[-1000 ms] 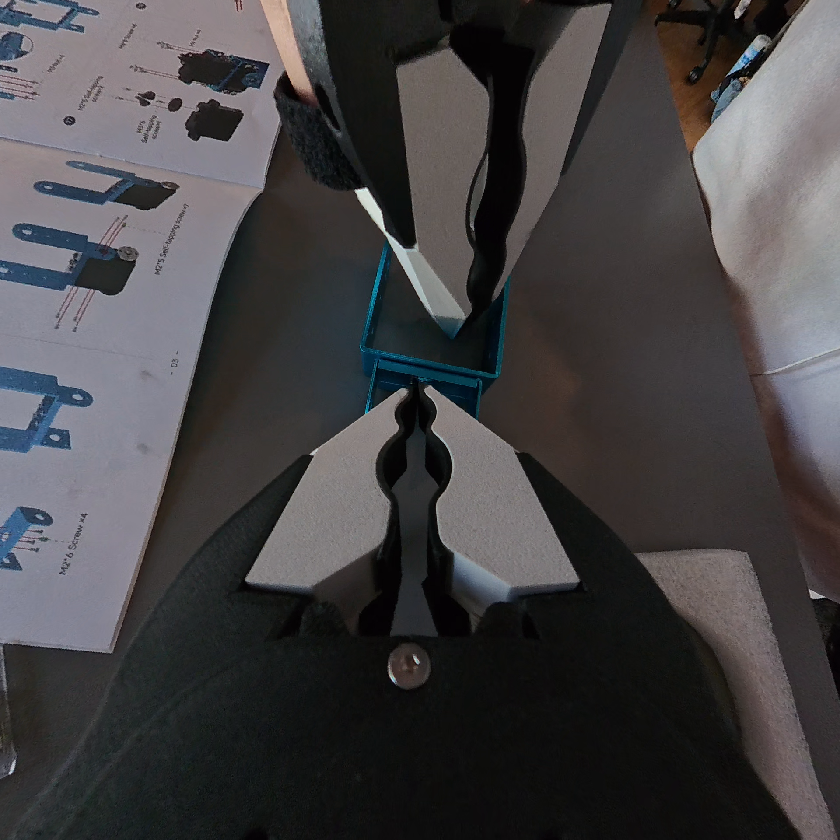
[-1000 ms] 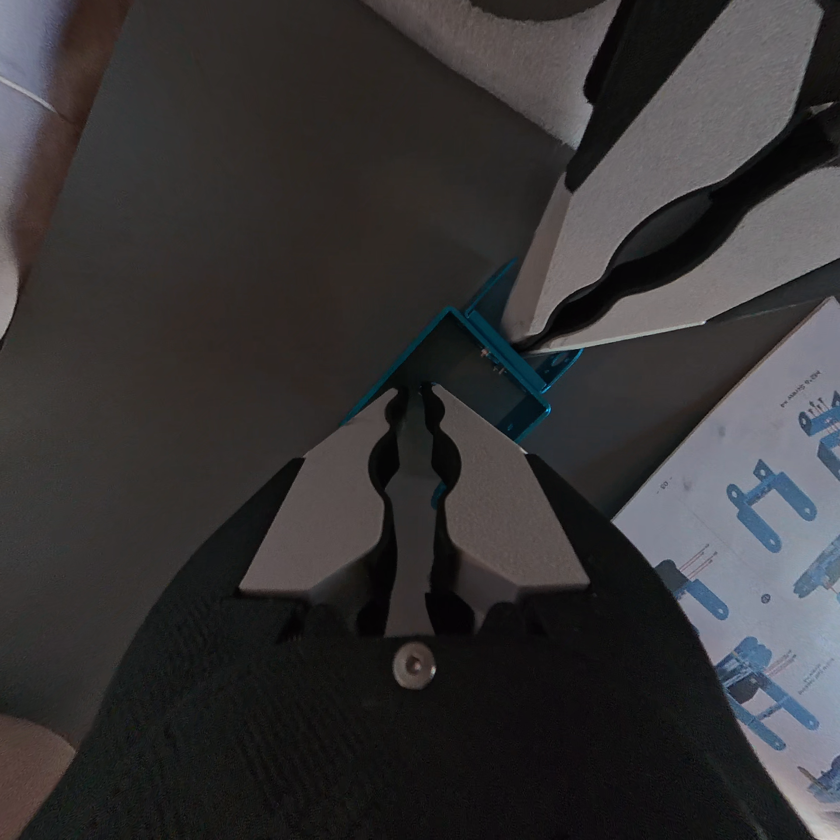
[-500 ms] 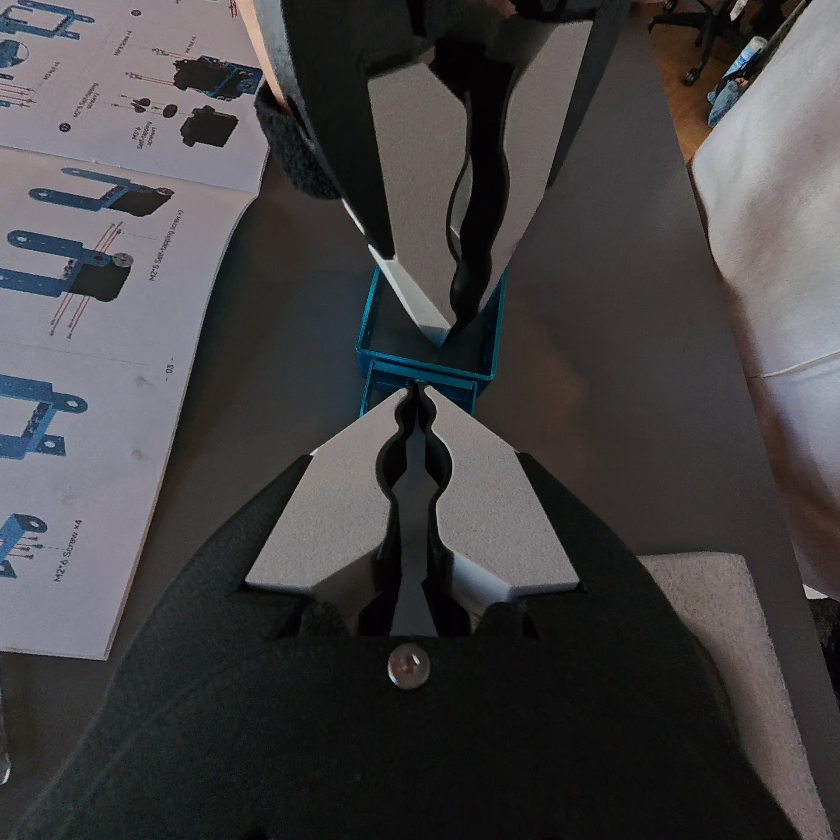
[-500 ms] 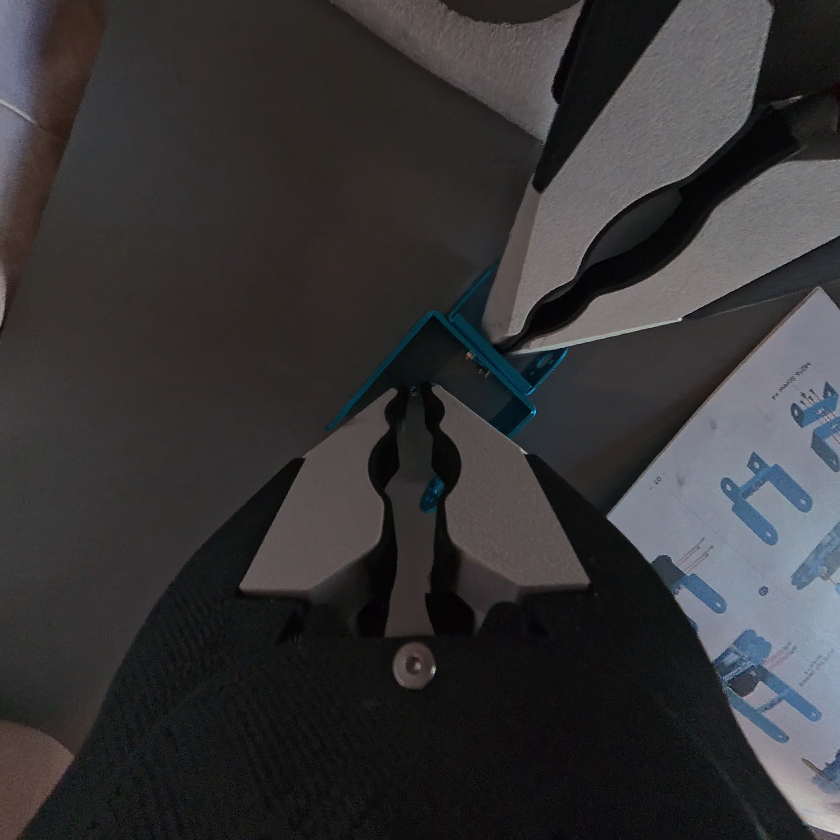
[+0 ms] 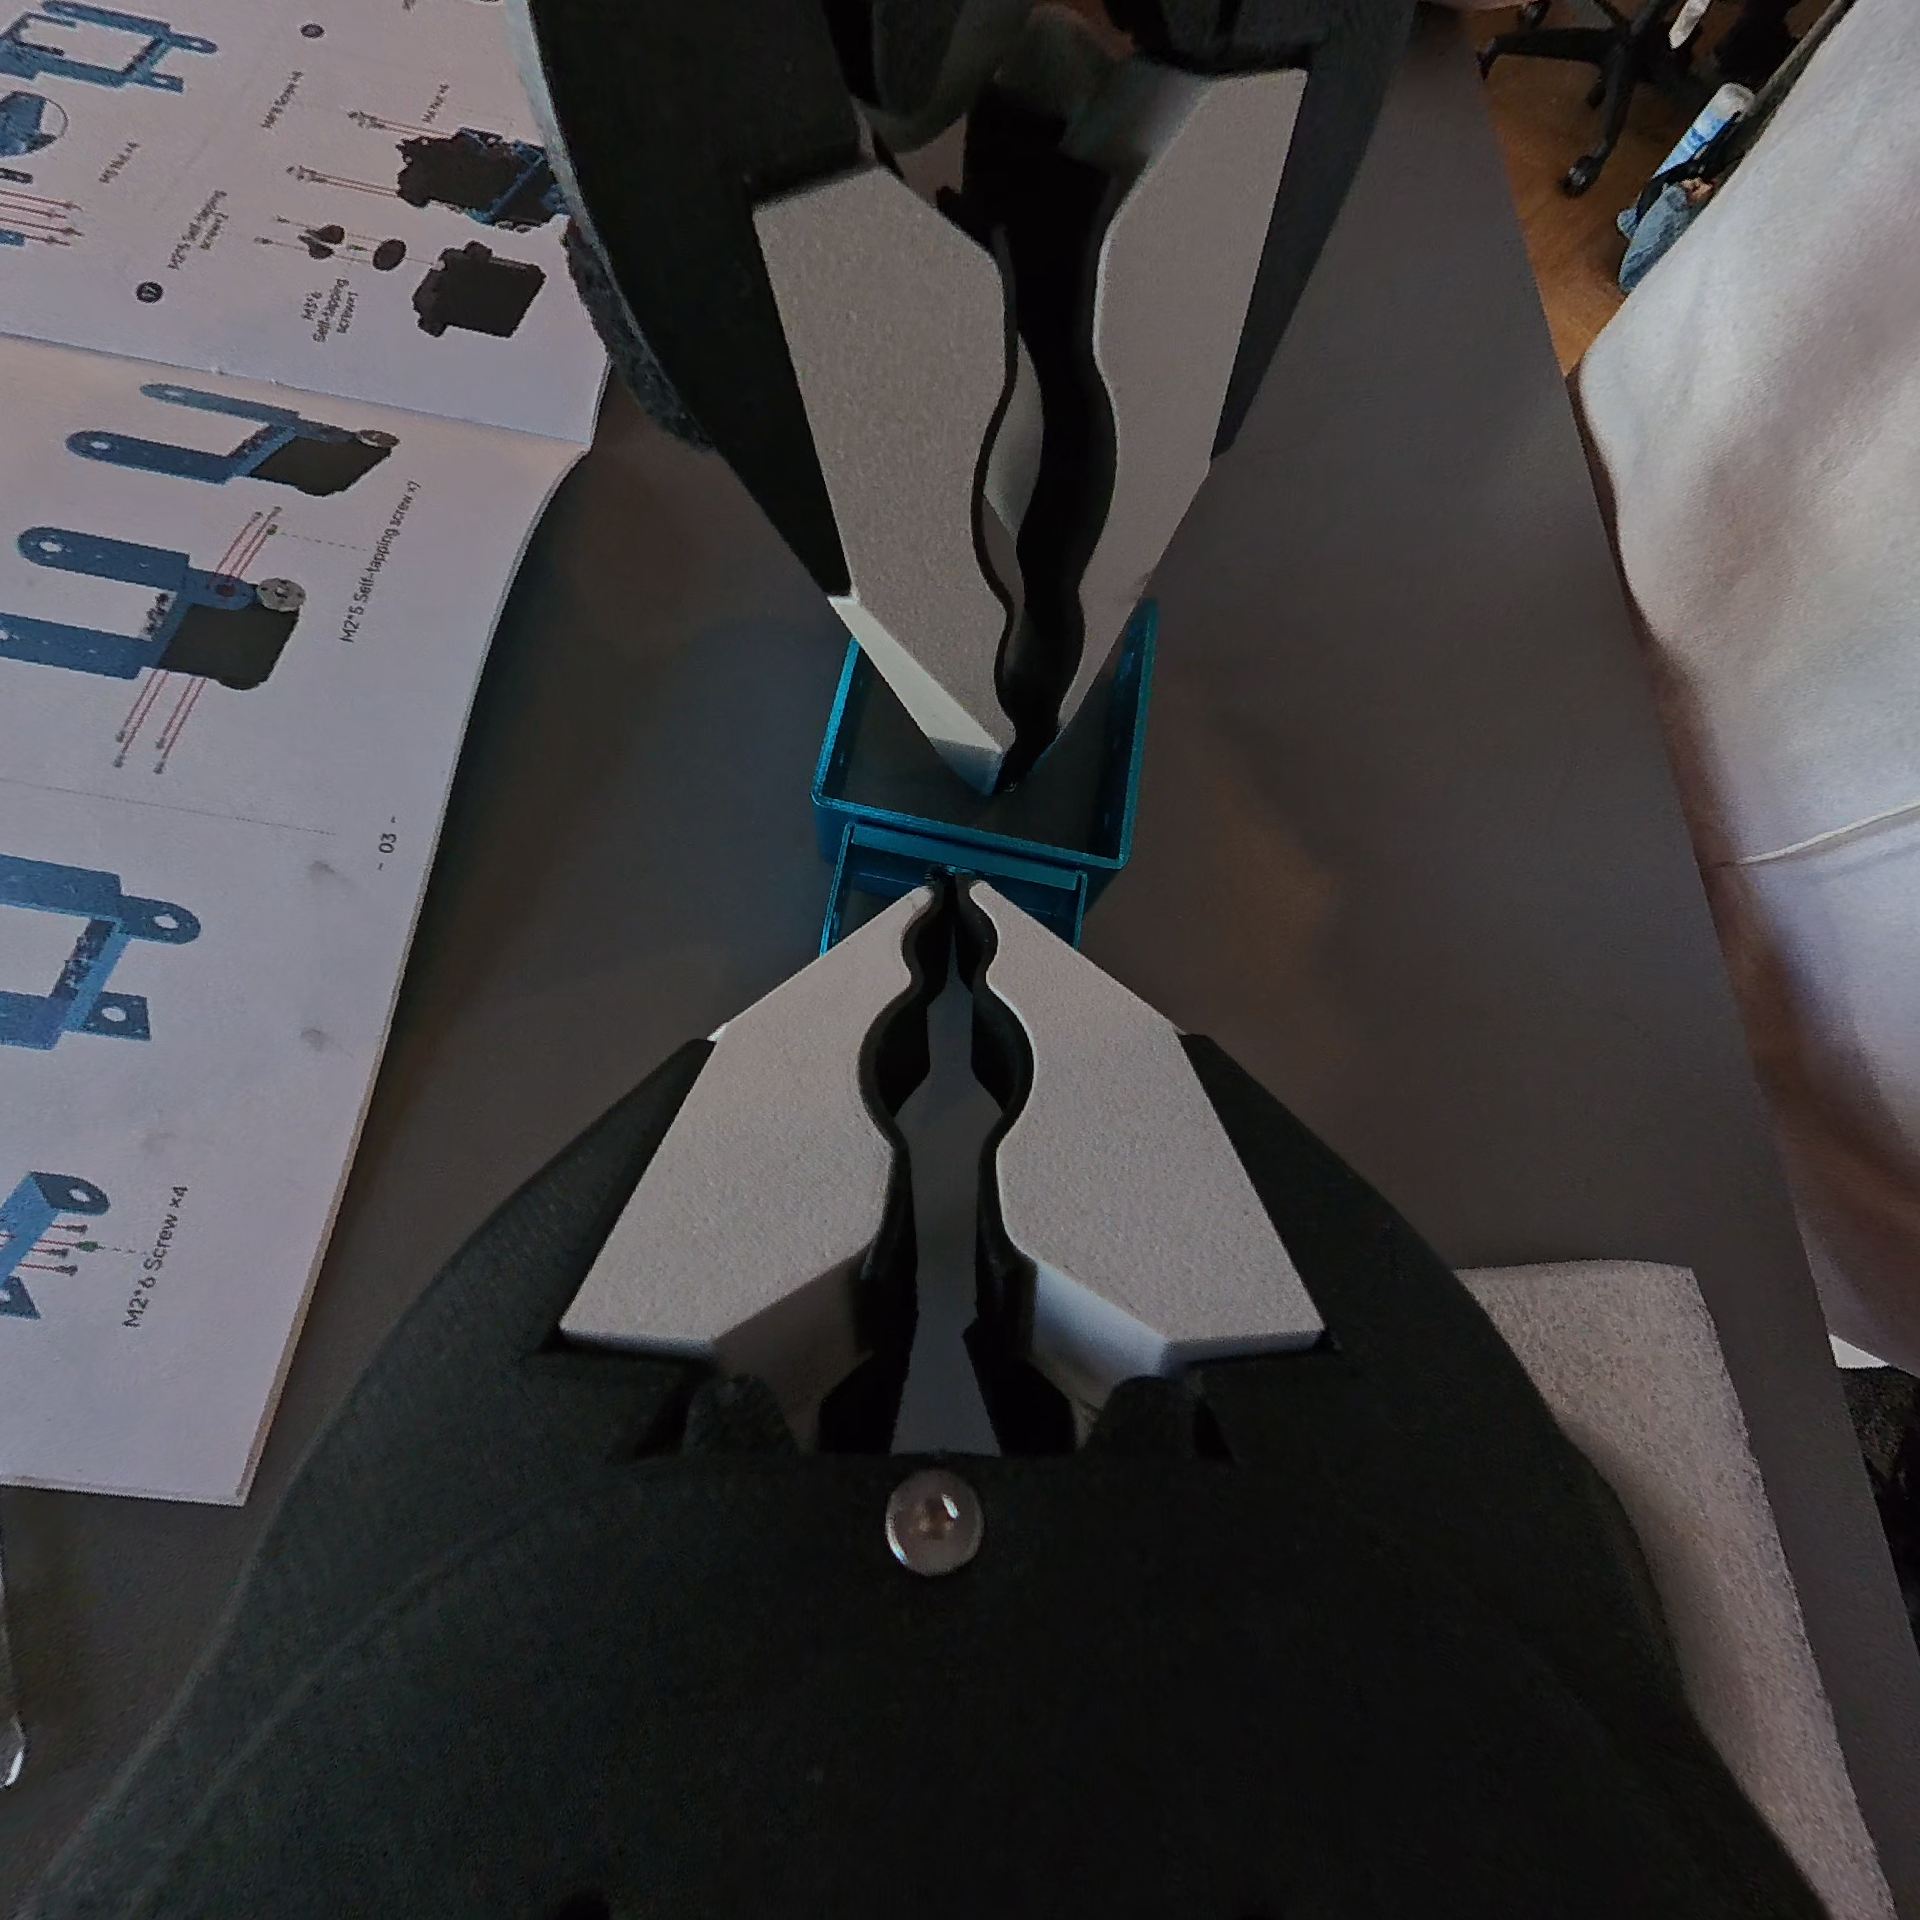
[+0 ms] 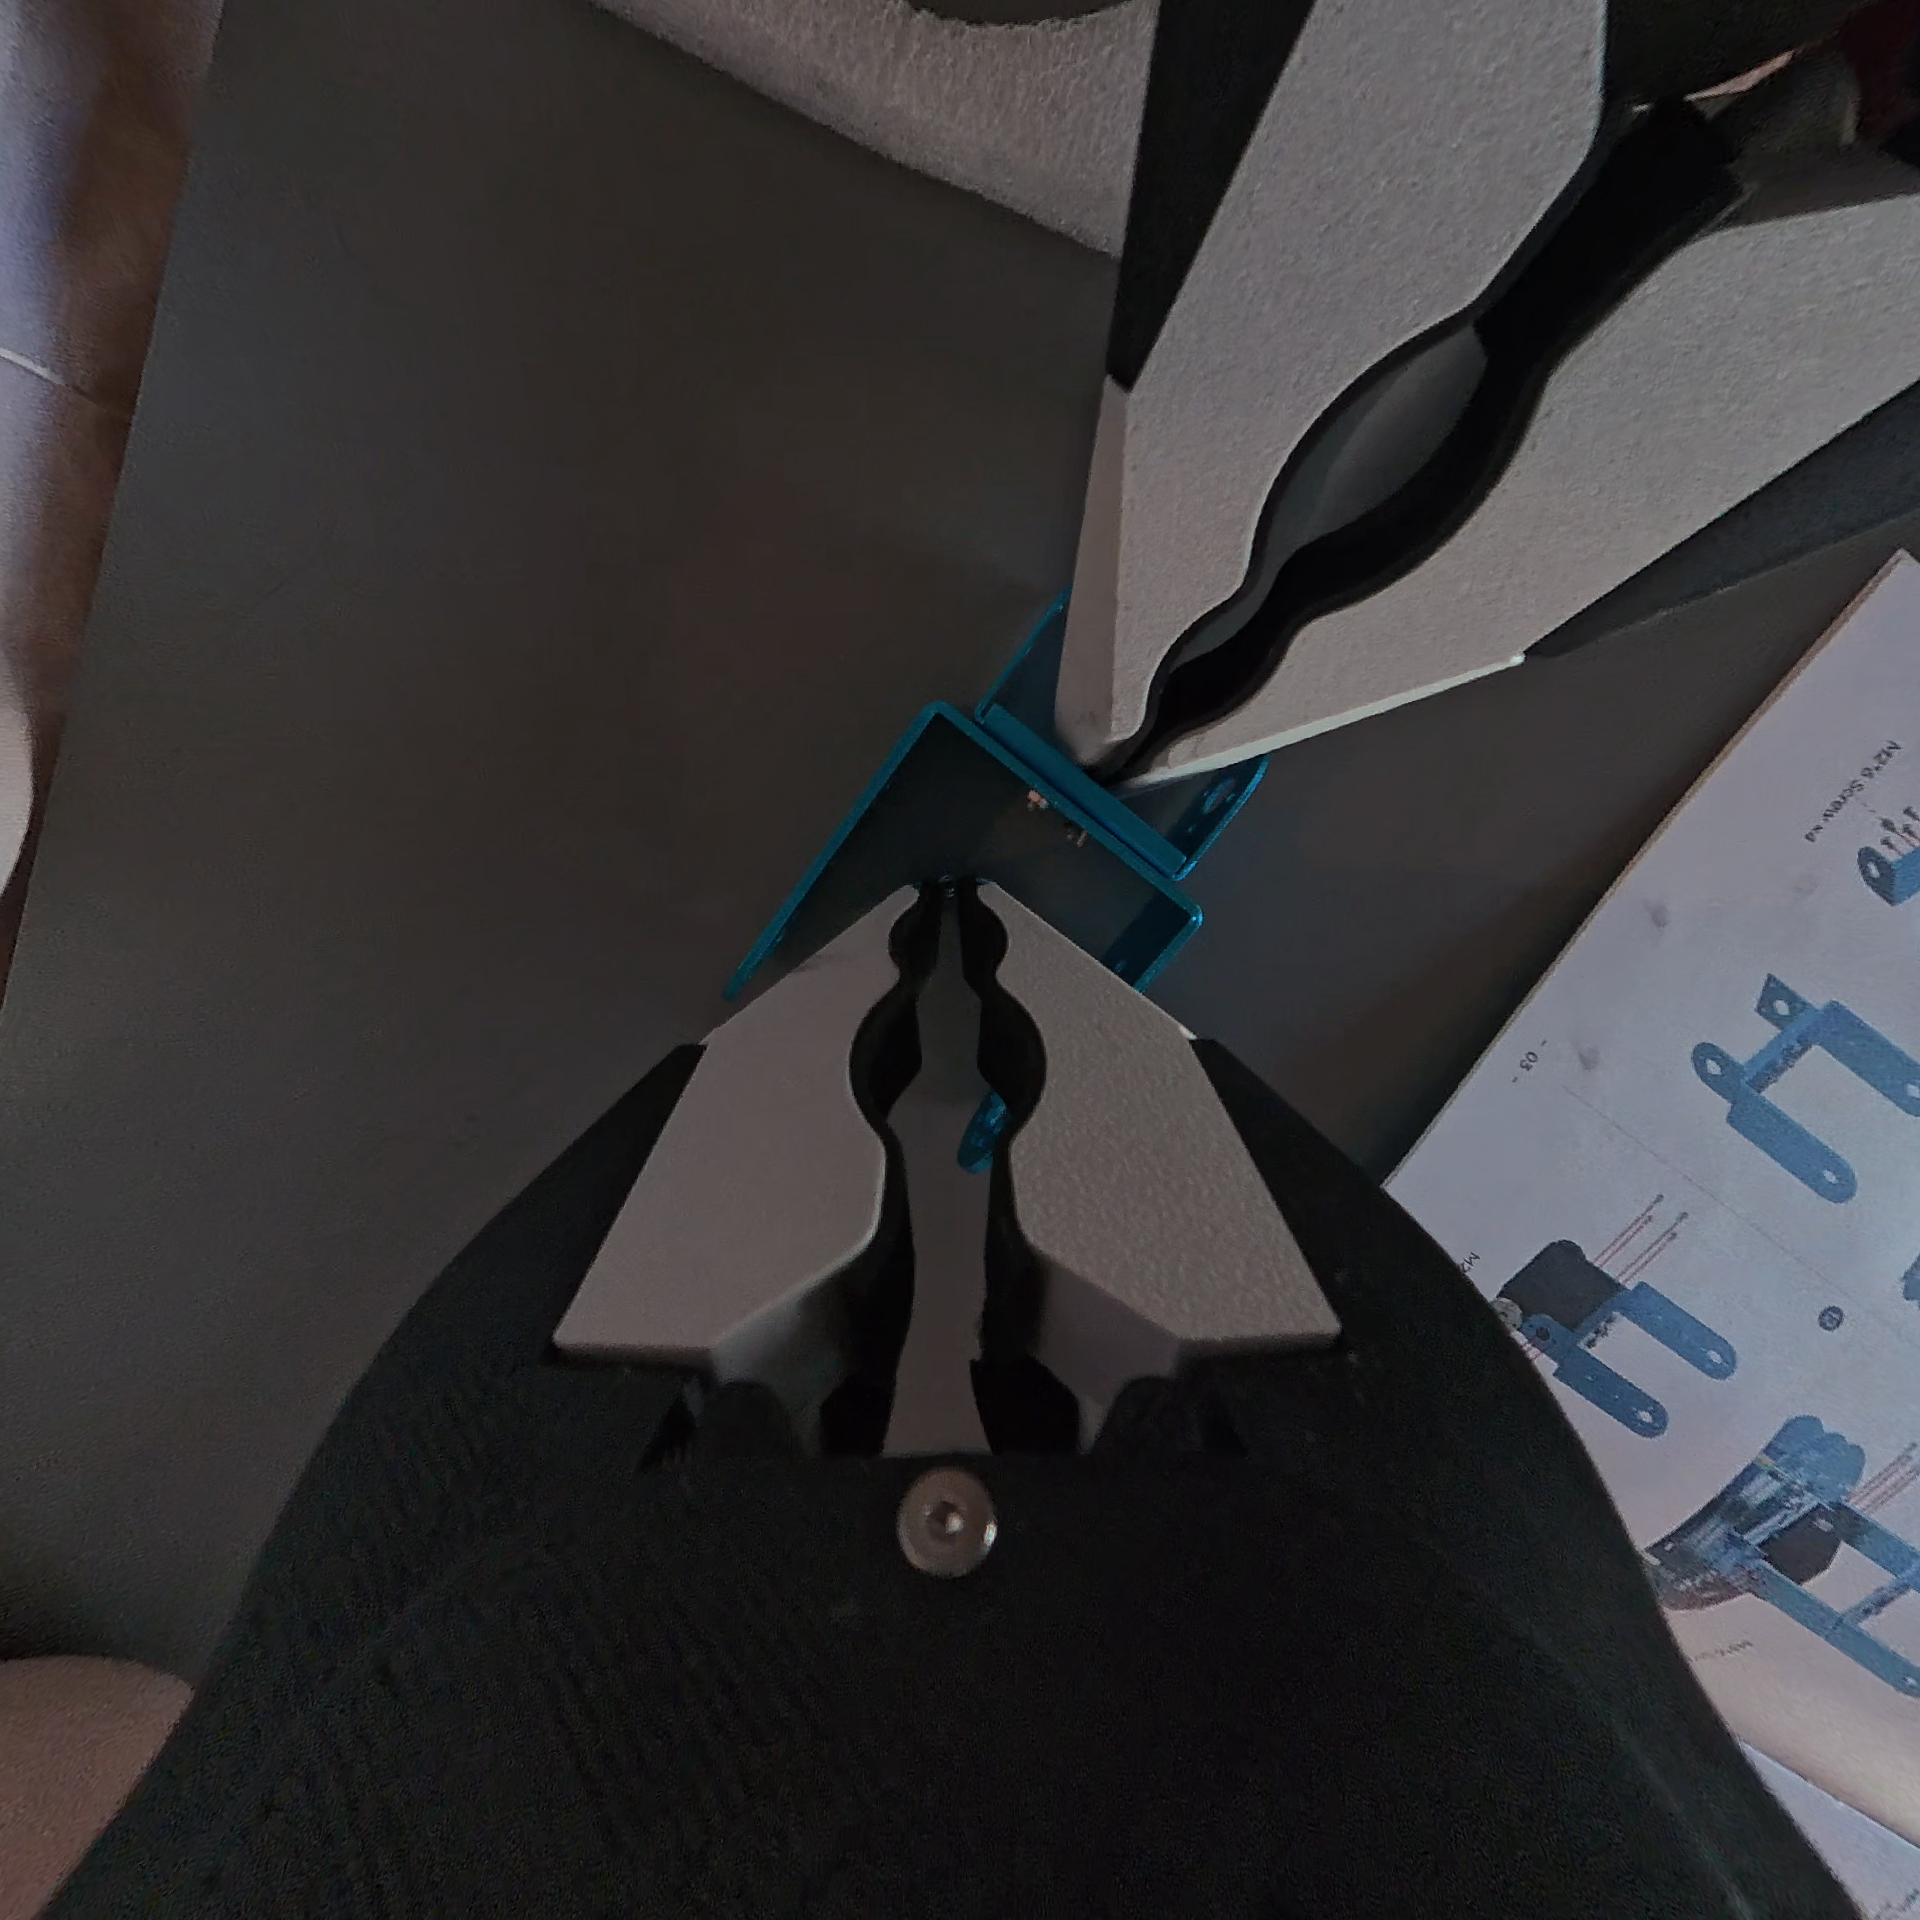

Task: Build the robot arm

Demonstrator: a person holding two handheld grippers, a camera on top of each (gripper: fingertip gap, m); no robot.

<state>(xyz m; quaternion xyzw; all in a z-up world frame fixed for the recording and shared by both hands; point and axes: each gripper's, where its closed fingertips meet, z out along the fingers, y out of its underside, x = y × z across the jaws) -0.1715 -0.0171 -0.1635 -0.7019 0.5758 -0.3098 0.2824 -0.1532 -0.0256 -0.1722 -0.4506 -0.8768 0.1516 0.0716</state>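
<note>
Two blue U-shaped metal brackets stand back to back on the dark grey table (image 5: 1382,935). The larger bracket (image 5: 1130,748) is farther from my left gripper, and the smaller bracket (image 5: 847,914) is nearer. My left gripper (image 5: 948,883) is shut, its tips pinching the top edge of the smaller bracket (image 6: 1210,810). My right gripper (image 6: 948,888) is shut on a small dark screw. Its tips sit inside the larger bracket (image 6: 935,800), close to the wall the brackets share. Each gripper shows in the other's view, the right gripper (image 5: 1013,774) and the left gripper (image 6: 1127,748).
An open instruction booklet (image 5: 208,727) with blue part drawings lies left of the brackets; it also shows in the right wrist view (image 6: 1662,1039). A white foam pad (image 5: 1621,1455) lies at the near right. A pale cloth (image 5: 1766,520) hangs along the table's right edge. My left and right fingertips are right by each other.
The right gripper has turned and tilted over the larger bracket, so both its fingers now face the left camera. Its tips stay inside the bracket. The left gripper and brackets barely moved.
</note>
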